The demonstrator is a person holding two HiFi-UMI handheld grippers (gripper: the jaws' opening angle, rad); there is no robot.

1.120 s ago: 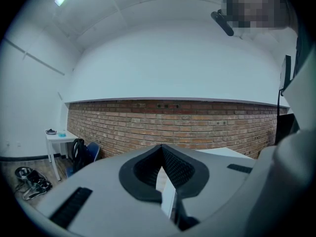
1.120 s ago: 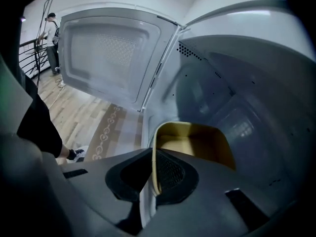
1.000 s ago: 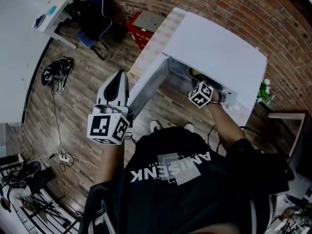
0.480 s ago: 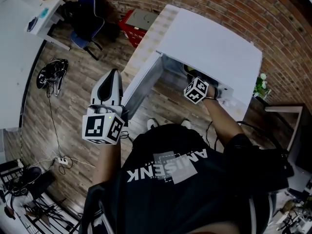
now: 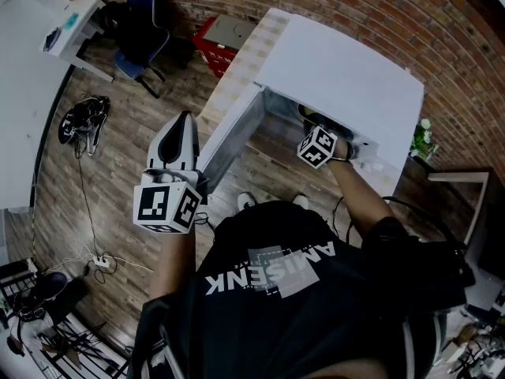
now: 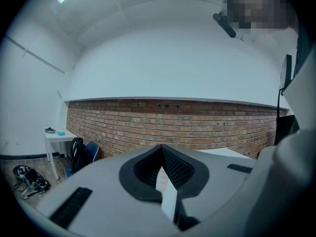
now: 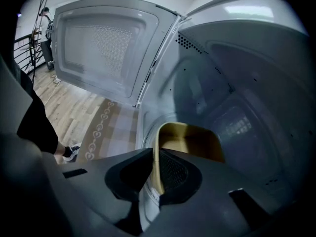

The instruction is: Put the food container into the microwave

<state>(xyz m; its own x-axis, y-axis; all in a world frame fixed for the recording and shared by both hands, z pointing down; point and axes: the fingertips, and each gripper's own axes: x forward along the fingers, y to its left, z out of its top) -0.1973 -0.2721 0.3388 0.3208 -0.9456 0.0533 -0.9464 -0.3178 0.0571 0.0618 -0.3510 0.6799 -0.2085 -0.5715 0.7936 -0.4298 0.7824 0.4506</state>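
The white microwave (image 5: 339, 73) stands with its door (image 5: 233, 140) swung open to the left. Inside its cavity (image 7: 237, 98) sits a tan food container (image 7: 190, 142), open on top, over the round floor plate. My right gripper (image 7: 154, 174) reaches into the cavity and is shut on the near wall of the food container. In the head view the right gripper's marker cube (image 5: 317, 147) sits at the microwave's mouth. My left gripper (image 6: 160, 174) is shut with nothing in it, held out left of the door (image 5: 180, 144), facing a brick wall.
The open door (image 7: 106, 48) hangs left of the cavity over a patterned counter strip (image 7: 106, 127). A brick wall (image 5: 371, 10) runs behind the microwave. A blue chair (image 5: 142, 42), a white table (image 5: 67, 26) and cables (image 5: 83, 121) lie on the wood floor at left.
Between one second and half a second ago the head view shifted slightly; since then both grippers stay put, the right one at the microwave's mouth.
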